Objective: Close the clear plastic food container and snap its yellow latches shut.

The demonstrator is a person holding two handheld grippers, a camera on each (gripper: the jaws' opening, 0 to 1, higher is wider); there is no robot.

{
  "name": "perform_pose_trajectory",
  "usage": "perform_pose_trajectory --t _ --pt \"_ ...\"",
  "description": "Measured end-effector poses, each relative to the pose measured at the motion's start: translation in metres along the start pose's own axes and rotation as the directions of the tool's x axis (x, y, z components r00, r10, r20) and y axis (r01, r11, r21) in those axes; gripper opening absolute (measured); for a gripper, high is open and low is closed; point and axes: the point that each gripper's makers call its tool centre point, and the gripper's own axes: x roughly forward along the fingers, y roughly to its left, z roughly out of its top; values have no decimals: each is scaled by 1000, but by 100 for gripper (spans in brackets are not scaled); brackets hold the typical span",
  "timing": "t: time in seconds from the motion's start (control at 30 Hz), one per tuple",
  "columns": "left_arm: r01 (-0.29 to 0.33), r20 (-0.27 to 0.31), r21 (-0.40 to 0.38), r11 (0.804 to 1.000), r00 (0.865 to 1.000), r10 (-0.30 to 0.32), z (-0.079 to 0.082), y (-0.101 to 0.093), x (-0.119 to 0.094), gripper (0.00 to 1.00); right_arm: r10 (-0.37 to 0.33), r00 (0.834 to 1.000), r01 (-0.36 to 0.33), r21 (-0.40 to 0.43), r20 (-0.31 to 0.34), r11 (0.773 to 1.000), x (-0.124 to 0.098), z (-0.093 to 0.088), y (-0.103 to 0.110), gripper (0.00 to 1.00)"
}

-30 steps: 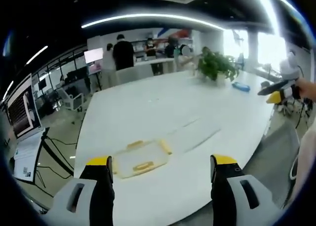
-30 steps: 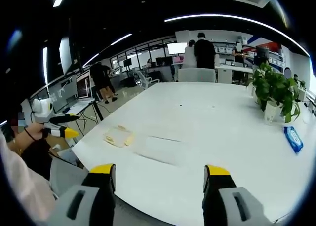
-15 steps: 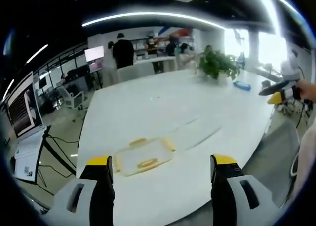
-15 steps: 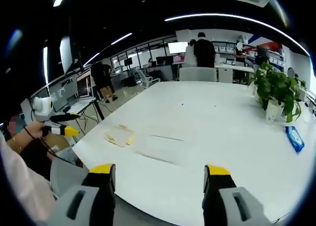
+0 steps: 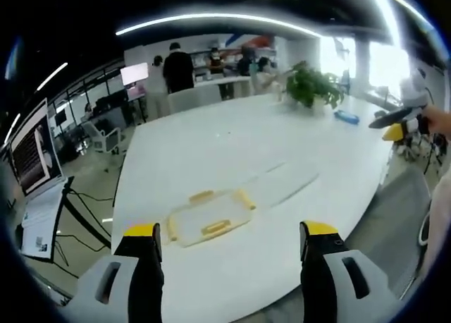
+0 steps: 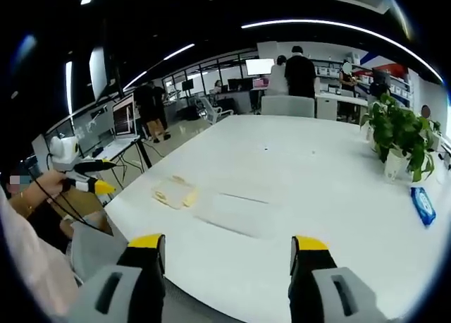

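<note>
Left claw (image 5: 231,237) and right claw (image 6: 229,247), both spread wide and empty, above the white surface (image 5: 211,154); clear food container (image 5: 208,218) with yellow latches (image 5: 215,228) lies beyond.

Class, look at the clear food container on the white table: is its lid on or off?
Cannot tell. The container lies flat on the table with yellow latches at its edges, too far and blurred to show whether they are snapped shut.

An open-plan office. A long white worktop (image 6: 303,168) fills the middle, with a potted plant (image 6: 398,136) at its far edge. Beyond the worktop stand people (image 6: 299,72), desks with monitors (image 6: 123,117), office chairs, and long ceiling strip lights (image 6: 331,27).
</note>
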Motion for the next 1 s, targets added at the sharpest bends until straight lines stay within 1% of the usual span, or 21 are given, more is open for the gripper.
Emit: perform_pose_trajectory --t 0.03,0.07,0.1,0.23,0.33,0.4,0.47,0.63,0.77,1.0 --pt "10 7 -18 1000 1000 -10 1 -1 0 79 2 1000 -2 -3 -2 1000 1 0 1 71" --pt "43 56 -88 995 998 -38 8 -5 1 78 5 1000 -5 -11 -5 1000 3 -1 3 71" --pt "52 69 -101 993 997 -46 9 -5 1 78 6 1000 -7 -12 -6 1000 4 -1 4 71" --pt "30 34 -67 997 999 -28 1 -1 5 78 14 1000 -14 -11 -15 1000 10 -1 9 71" --pt "18 -10 -9 1000 1000 -18 -6 3 8 78 19 1000 -20 -14 -22 1000 14 -2 10 71" --pt "22 -11 -7 1000 1000 -22 -8 5 11 79 25 999 -26 -19 -23 999 19 0 12 71" --pt "31 -5 -33 999 1000 -31 -8 8 13 78 28 999 -28 -33 -27 999 23 3 14 71" --pt "36 -6 -53 998 999 -36 -9 15 21 78 31 999 -33 -53 -32 998 31 9 16 71" --pt "64 -23 -22 998 998 -65 -11 14 28 77 42 998 -46 -74 -51 996 38 9 19 70" --pt "72 -38 -4 997 997 -72 -13 21 39 77 62 996 -69 -100 -69 993 53 13 25 70"
